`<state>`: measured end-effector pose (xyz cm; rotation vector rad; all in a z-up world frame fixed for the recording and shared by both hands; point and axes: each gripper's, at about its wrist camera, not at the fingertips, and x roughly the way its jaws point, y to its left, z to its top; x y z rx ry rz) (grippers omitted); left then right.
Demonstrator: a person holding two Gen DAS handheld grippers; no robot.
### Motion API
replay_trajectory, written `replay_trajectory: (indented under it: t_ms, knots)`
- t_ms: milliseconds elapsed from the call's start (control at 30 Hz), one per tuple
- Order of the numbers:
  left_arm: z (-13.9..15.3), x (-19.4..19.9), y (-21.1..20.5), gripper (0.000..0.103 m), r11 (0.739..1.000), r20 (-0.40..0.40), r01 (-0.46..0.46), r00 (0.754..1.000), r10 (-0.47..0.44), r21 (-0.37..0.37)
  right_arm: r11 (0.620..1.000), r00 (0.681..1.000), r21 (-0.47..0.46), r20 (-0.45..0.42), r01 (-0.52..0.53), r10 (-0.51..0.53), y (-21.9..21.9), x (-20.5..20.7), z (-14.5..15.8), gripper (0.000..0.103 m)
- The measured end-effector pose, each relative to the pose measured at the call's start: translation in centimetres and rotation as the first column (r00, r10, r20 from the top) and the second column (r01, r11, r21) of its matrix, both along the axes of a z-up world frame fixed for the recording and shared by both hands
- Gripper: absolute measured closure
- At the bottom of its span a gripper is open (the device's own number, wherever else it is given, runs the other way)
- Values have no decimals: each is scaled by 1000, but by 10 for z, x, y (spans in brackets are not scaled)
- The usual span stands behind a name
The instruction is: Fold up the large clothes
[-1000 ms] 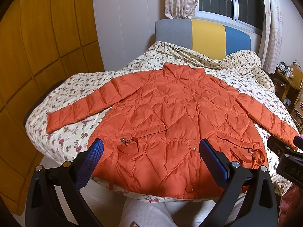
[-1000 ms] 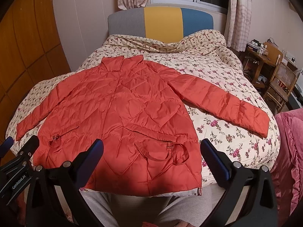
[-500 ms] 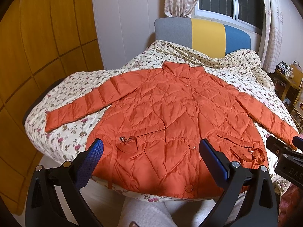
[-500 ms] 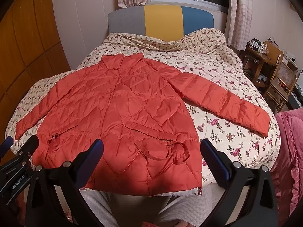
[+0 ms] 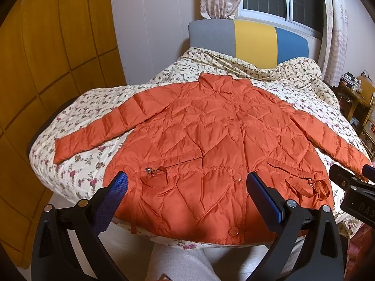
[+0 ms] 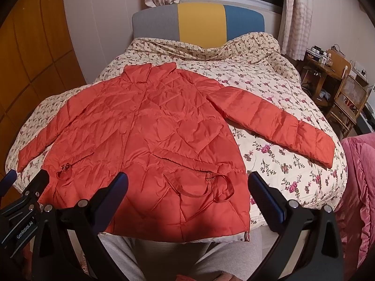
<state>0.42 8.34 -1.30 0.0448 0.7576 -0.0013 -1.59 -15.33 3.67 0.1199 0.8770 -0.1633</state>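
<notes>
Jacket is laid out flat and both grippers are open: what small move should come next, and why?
Probably bring the right gripper forward to the right sleeve. The orange jacket lies flat, buttoned, both sleeves spread on the floral bedspread, and the left gripper also holds nothing, so a sleeve fold-in seems first.

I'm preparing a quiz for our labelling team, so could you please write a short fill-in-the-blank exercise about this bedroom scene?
1. The orange quilted jacket lies spread flat on the floral ____.
2. The headboard has three panels: grey, ____ and blue.
3. Both the left gripper and the right gripper have their jaws ____, holding nothing.
4. Both sleeves, like the one near the right gripper, lie ____, not folded in.

Missing words: bedspread; yellow; open; outstretched
</notes>
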Motion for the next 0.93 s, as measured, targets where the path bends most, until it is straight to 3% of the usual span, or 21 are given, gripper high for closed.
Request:
replay_trajectory:
  t_ms: [267, 433, 600, 933]
  knots:
    - [2, -2, -1, 3, 1000, 12, 4, 1000, -4, 0, 1000, 1000, -6, 3, -10, 10, 3, -1, 1, 2]
    - [2, -2, 1, 3, 999, 4, 12, 1000, -12, -46, 1000, 1000, -2, 0, -8, 8, 3, -1, 1, 2]
    - [2, -3, -3, 3, 999, 47, -15, 999, 14, 32, 1000, 1000, -6, 0, -9, 9, 3, -1, 2, 2]
    - [4, 0, 3, 3, 999, 18, -34, 999, 34, -2, 1000, 1000, -3, -3, -13, 13, 3, -1, 1, 2]
